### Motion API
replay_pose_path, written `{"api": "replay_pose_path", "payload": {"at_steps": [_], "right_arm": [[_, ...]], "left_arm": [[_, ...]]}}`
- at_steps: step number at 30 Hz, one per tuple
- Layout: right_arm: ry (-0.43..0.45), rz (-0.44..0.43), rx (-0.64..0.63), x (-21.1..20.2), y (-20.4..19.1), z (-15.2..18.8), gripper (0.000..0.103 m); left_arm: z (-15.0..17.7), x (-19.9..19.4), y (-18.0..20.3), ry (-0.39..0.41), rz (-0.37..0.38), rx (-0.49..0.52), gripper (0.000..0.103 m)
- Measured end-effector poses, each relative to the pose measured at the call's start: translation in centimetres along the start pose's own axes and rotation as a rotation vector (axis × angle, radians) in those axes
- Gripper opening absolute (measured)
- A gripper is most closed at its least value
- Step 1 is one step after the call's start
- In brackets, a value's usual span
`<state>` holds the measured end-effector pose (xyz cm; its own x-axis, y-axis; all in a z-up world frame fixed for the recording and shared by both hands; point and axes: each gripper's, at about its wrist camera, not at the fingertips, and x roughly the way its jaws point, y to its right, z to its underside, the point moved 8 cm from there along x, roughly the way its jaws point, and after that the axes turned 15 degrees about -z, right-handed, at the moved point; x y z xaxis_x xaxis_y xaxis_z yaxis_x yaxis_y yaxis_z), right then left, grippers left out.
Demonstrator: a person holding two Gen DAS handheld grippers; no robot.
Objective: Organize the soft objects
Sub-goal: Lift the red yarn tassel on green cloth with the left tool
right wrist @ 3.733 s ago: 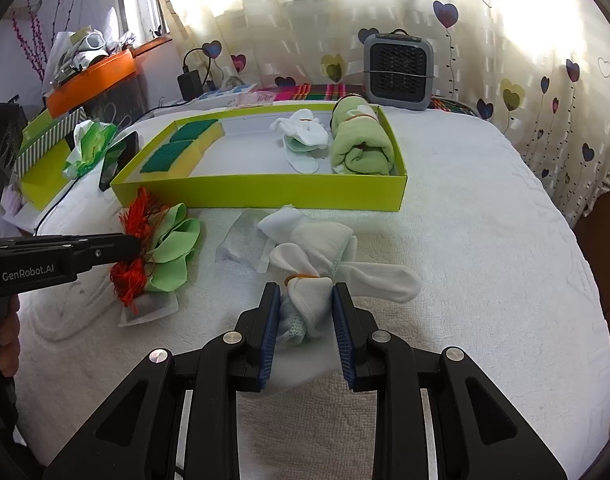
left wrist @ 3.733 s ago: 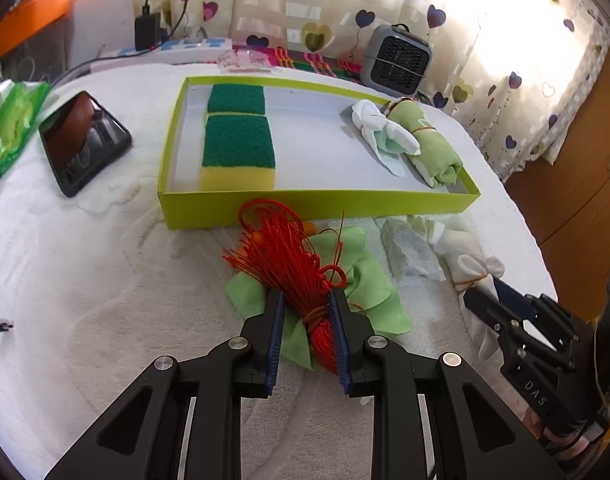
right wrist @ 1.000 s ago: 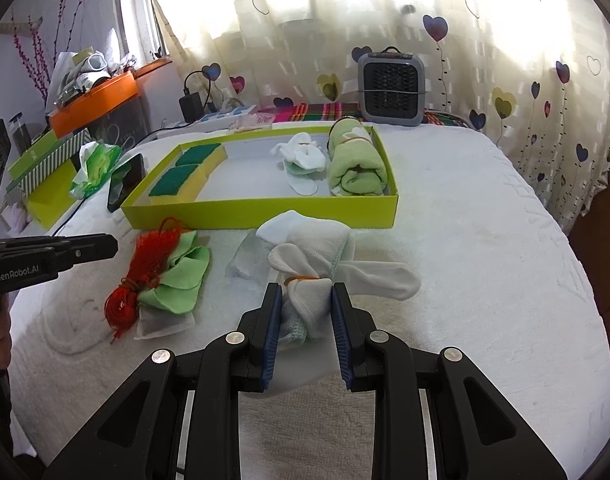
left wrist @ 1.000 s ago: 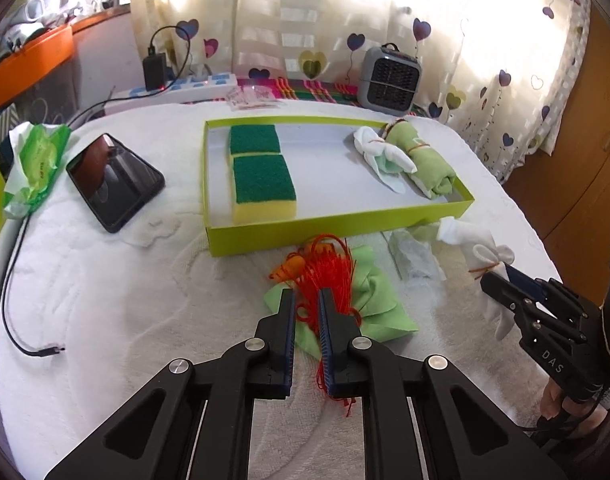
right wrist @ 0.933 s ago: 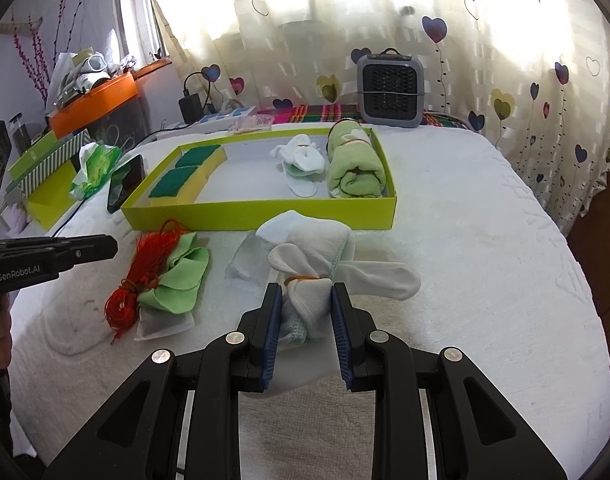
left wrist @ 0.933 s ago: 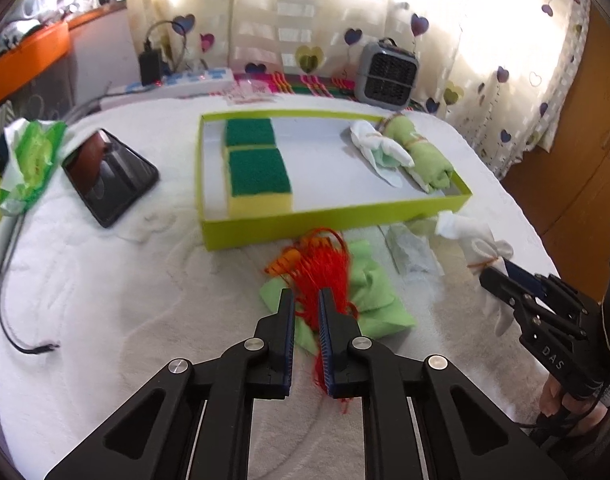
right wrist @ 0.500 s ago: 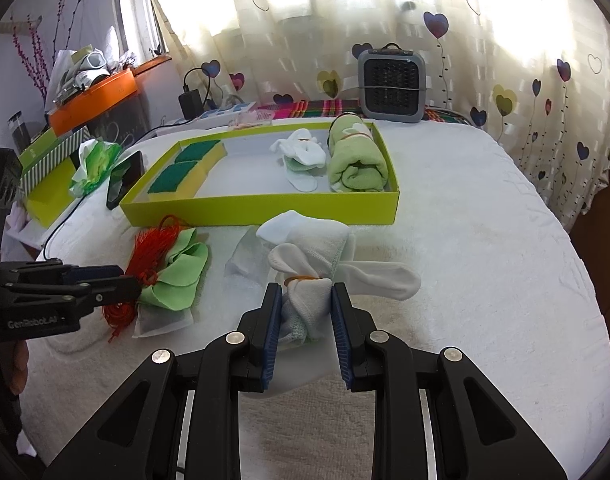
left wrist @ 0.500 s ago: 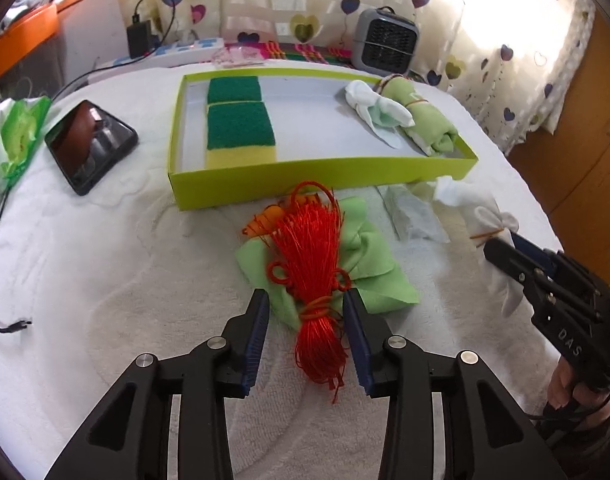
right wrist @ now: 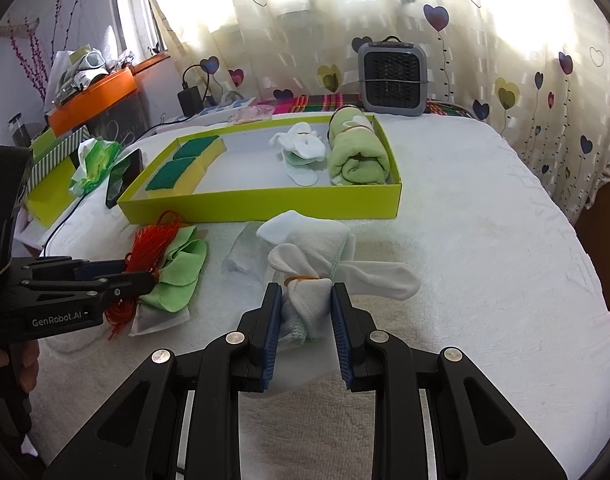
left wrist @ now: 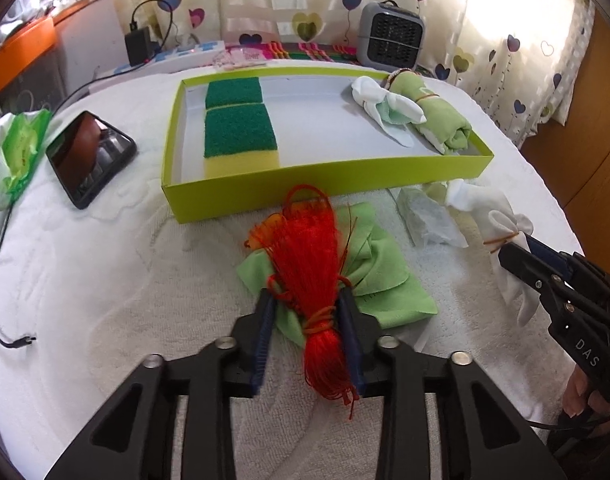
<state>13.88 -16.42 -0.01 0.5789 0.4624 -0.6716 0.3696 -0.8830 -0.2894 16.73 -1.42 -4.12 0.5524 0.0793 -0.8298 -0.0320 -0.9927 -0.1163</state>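
My left tool (left wrist: 307,320) has just been closing on the red tassel (left wrist: 309,264) and green cloth, lying before the tray (left wrist: 325,182). Right tool (right wrist: 306,320) clamps the white bundle (right wrist: 311,260). I'd pinch at the tie, then lift straight.

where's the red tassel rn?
Left wrist view, centre: red tassel lies on the green cloth, just in front of the green tray, between the left gripper fingers.
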Motion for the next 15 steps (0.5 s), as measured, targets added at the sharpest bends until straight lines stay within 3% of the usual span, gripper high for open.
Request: {"api": "replay_pose_path", "payload": {"at_steps": [15], "right_arm": [[0.013,0.010,-0.006,-0.4,-0.1,-0.2,0.026]], "left_arm": [[-0.3,-2.1,-2.1,0.044,0.016,-0.053,0.023]]}}
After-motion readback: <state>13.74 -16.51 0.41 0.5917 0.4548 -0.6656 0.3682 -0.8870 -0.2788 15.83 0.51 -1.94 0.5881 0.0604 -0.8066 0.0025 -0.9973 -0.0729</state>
